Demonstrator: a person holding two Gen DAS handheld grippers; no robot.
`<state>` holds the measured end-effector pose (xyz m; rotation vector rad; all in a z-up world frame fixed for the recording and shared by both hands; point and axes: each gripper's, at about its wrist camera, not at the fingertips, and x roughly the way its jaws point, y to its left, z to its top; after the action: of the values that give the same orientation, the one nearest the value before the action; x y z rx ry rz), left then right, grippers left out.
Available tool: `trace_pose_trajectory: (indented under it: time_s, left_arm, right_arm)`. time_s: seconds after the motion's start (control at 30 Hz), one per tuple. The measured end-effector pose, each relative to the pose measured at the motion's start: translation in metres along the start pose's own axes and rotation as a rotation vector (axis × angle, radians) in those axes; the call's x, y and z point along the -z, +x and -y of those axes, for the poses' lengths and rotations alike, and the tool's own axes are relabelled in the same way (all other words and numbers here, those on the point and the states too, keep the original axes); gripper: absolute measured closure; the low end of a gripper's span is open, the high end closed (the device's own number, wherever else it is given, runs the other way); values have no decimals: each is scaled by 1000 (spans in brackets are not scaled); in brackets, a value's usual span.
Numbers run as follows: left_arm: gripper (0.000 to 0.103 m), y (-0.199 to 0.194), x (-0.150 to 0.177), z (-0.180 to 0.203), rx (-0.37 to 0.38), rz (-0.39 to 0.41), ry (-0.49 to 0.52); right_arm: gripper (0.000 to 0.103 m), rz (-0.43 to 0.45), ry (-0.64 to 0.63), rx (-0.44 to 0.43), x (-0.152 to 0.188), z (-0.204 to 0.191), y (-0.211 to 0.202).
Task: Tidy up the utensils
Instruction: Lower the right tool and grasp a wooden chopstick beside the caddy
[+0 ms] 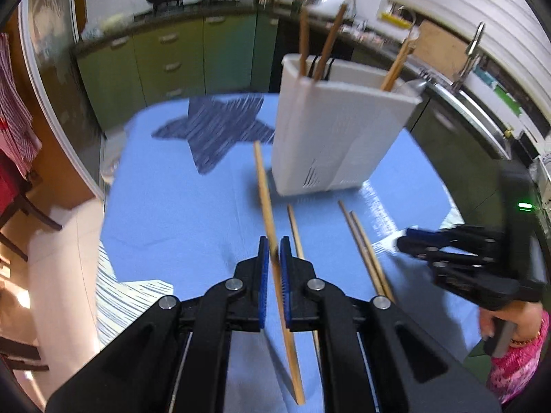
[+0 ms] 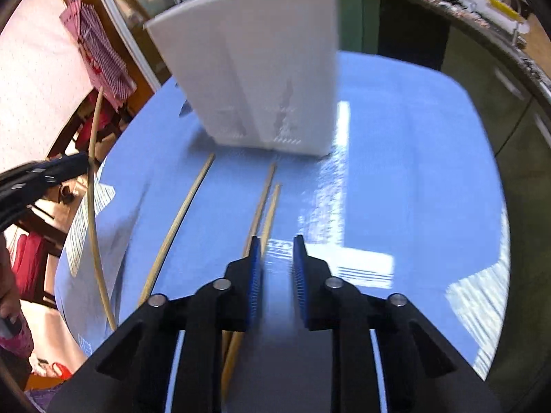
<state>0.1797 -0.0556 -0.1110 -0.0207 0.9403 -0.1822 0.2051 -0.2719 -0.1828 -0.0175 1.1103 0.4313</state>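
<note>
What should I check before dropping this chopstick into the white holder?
1. Left hand-held gripper shut on the held wooden chopstick: ok.
2. Chopstick lifted off the blue tablecloth: ok.
3. White plastic utensil holder upright: ok.
4. Free room inside the holder: cannot tell.
5. Right hand-held gripper clear of the holder: ok.
6. Three loose wooden chopsticks remain on the cloth: not ok.

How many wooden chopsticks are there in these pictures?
7. Three stand in the white holder: two at its left end, one at its right. One is clamped in the left tool. Three lie on the blue cloth. Others may hide inside the holder.
</note>
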Motion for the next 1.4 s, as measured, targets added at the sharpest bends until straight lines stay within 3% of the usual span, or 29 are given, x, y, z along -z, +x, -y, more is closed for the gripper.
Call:
trace_pose_trajectory:
  time_s: [0.2,0.57,0.93,1.17,1.4]
  left_arm:
    - [96,-26,9,9,11,57,36]
    - [96,-22,12,5,28,37,35]
    - [96,-2,16,-5,40,-25,5]
    - [96,2,15,-6,35,-40,12]
    - [95,44,8,-6,33,-160,-10]
  right_arm:
    - [87,-47,-9,13,-5,-8,22]
    - [89,-84,-7,81,-8,-14,38]
    - [89,-89,-22,83,-12,-27,44]
    - [89,-115,-57,135,-10,-34,54]
    - [95,-125,-57,118,-9,-31,55]
